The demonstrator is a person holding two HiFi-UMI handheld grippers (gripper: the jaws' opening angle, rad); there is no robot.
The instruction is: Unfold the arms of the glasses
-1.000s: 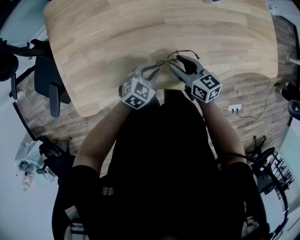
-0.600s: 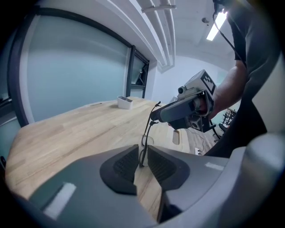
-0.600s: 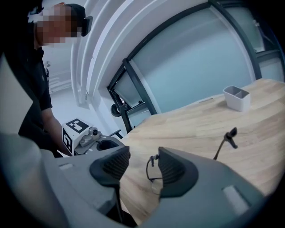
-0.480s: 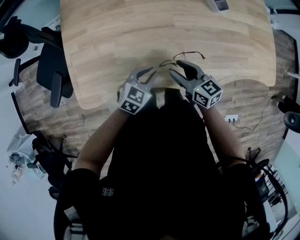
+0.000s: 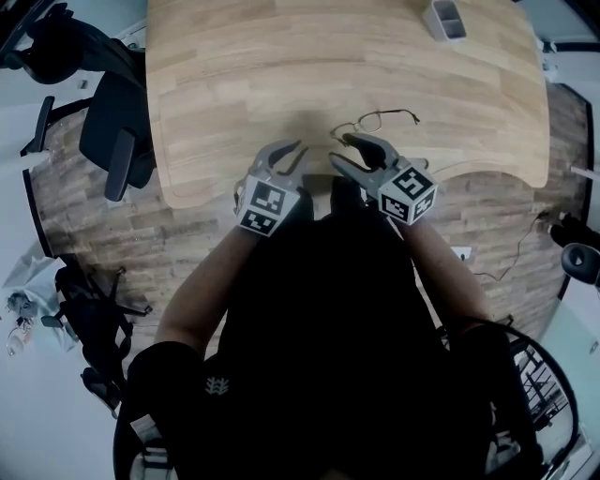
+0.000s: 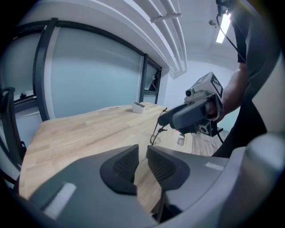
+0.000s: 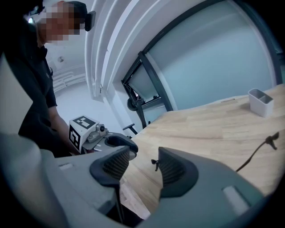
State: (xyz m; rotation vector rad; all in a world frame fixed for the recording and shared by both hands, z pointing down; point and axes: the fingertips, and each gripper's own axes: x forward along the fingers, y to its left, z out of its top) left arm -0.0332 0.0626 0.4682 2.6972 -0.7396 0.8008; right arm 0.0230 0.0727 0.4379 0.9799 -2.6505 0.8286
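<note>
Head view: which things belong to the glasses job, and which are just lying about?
Job: glasses; left gripper and right gripper, both open and empty.
Lying about: small divided container on the wooden table; office chair.

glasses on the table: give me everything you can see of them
The glasses are thin dark wire-rimmed with clear lenses, lying on the light wooden table near its front edge. One slim arm reaches out to the right and ends in a darker curved tip, so it looks unfolded; the other arm cannot be made out. Only the table visibly touches them. The right gripper, jaws apart and empty, sits just short of their left end.
</note>
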